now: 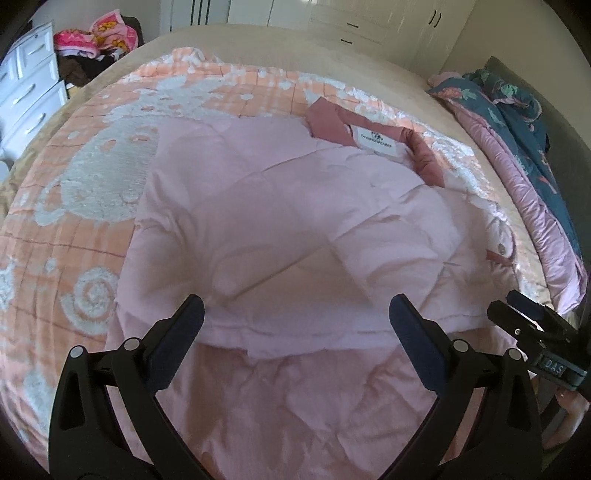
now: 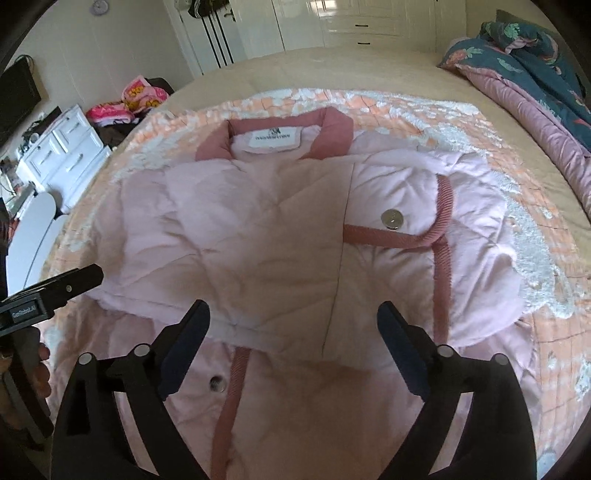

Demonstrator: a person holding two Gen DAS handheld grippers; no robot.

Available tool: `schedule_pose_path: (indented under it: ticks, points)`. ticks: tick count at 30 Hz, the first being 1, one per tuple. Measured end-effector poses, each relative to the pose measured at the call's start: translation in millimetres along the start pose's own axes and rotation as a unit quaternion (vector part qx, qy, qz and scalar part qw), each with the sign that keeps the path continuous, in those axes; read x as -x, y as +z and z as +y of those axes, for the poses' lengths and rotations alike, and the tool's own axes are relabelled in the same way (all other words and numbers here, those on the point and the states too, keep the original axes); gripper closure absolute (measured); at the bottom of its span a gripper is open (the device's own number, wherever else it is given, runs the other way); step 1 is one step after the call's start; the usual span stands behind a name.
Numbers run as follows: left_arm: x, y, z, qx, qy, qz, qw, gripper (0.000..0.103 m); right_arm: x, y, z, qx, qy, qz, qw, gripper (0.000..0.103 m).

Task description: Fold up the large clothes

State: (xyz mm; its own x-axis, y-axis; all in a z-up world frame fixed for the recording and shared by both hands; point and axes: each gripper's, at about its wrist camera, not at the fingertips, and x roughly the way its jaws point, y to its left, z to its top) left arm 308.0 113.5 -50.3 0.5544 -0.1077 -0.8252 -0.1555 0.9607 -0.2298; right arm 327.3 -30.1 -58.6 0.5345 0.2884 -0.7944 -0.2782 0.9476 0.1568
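A large pale pink quilted jacket (image 1: 295,206) lies partly folded on the bed, its dusty-rose collar with a white label (image 1: 376,142) at the far end. In the right wrist view the jacket (image 2: 266,229) shows its sides folded in, rose trim and a silver snap (image 2: 393,219). My left gripper (image 1: 297,317) is open and empty just above the jacket's near folded edge. My right gripper (image 2: 293,321) is open and empty over the near hem. The right gripper also shows at the right edge of the left wrist view (image 1: 532,325), the left one at the left edge of the right wrist view (image 2: 55,291).
The jacket rests on an orange and white fleece blanket (image 1: 92,177) on a beige bed (image 2: 332,70). A rumpled dark floral duvet (image 1: 517,110) lies at the right. A white drawer unit (image 2: 66,155) and a pile of pink clothes (image 1: 96,37) stand at the left; white wardrobes (image 2: 351,22) behind.
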Motion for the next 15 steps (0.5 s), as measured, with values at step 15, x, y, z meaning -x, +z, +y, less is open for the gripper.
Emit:
schedule_pose_path:
  ticks: [15]
  points:
    - [62, -11, -9, 0.0, -0.011, -0.041, 0.9991, 0.009, 66, -8, 8, -0.009, 0.018, -0.045, 0.999, 0.005]
